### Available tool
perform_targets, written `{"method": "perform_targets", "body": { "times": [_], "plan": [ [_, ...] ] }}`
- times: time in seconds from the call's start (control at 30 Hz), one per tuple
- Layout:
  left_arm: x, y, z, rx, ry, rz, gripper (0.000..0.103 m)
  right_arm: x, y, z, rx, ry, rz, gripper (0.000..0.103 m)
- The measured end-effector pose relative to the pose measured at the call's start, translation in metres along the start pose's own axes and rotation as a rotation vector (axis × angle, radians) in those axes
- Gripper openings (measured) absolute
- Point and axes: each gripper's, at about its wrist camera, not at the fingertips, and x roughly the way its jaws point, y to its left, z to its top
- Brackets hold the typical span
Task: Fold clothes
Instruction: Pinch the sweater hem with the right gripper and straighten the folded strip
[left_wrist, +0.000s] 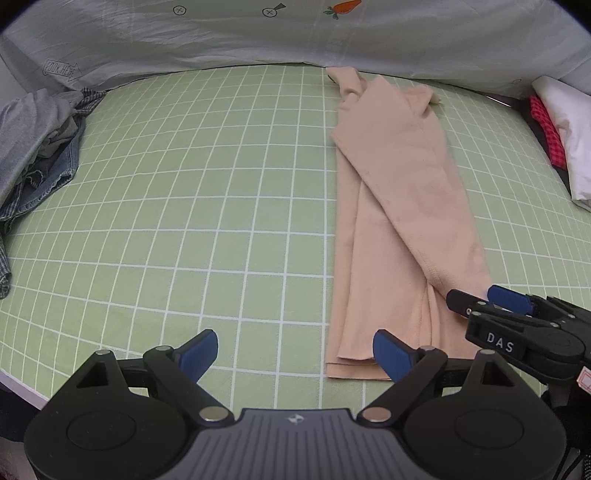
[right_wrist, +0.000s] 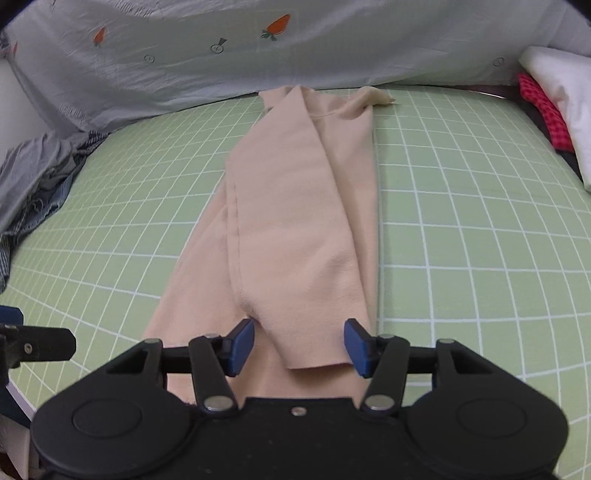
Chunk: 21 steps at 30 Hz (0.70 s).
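A peach garment (left_wrist: 391, 206) lies folded lengthways into a long strip on the green checked sheet (left_wrist: 184, 206), running from the near edge to the far cover. My left gripper (left_wrist: 295, 349) is open over the sheet beside the garment's near-left corner, and its right pad (left_wrist: 388, 354) hangs over that hem. In the right wrist view the garment (right_wrist: 295, 221) has a sleeve laid down its middle. The sleeve's end lies flat between the spread pads of my right gripper (right_wrist: 299, 347), which is open. From the left wrist view, my right gripper (left_wrist: 480, 301) sits at the garment's right edge.
A heap of grey, denim and checked clothes (left_wrist: 40, 147) fills the left side. White cloth (left_wrist: 569, 122) and a red checked piece (left_wrist: 546, 129) lie at the far right. A pale cover with carrot prints (left_wrist: 295, 33) rises at the back. The bed's edge (left_wrist: 18, 384) runs near left.
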Motion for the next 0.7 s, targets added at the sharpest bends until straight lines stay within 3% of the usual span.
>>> {"method": "perform_targets", "body": {
  "times": [0.03,0.1,0.13,0.17,0.27,0.37,0.53,0.6,0.67,0.7],
  "plan": [
    [0.0,0.0,0.0,0.0,0.002,0.0,0.091,0.002,0.002,0.001,-0.029,0.007,0.003,0.048],
    [0.001,0.001,0.0,-0.003,0.006,-0.003,0.091,0.004,0.003,0.002,-0.064,0.022,0.019,0.027],
    [0.002,0.001,0.001,-0.003,0.006,-0.005,0.091,0.005,0.003,0.003,-0.069,0.031,0.032,0.012],
    [0.002,0.0,0.002,-0.002,0.004,-0.007,0.091,0.005,0.002,0.004,-0.074,0.039,0.045,0.006],
    [0.001,-0.002,0.007,0.008,-0.01,-0.014,0.091,-0.01,0.0,0.008,-0.054,0.004,0.059,0.005],
    [-0.002,-0.004,0.009,0.017,-0.027,-0.021,0.091,-0.042,-0.012,0.015,0.098,-0.043,0.139,0.004],
    [0.007,-0.003,0.005,0.018,0.008,-0.021,0.091,-0.054,-0.012,0.009,0.156,-0.019,0.183,0.005],
    [0.011,-0.004,0.003,0.024,0.028,-0.022,0.091,-0.026,-0.015,-0.002,0.232,0.099,0.209,0.005],
    [0.013,-0.004,0.001,0.033,0.04,-0.024,0.091,-0.018,-0.015,-0.012,0.275,0.154,0.219,0.005],
    [0.012,-0.004,0.001,0.039,0.036,-0.024,0.091,-0.023,-0.015,-0.012,0.273,0.13,0.217,0.006]
  ]
}}
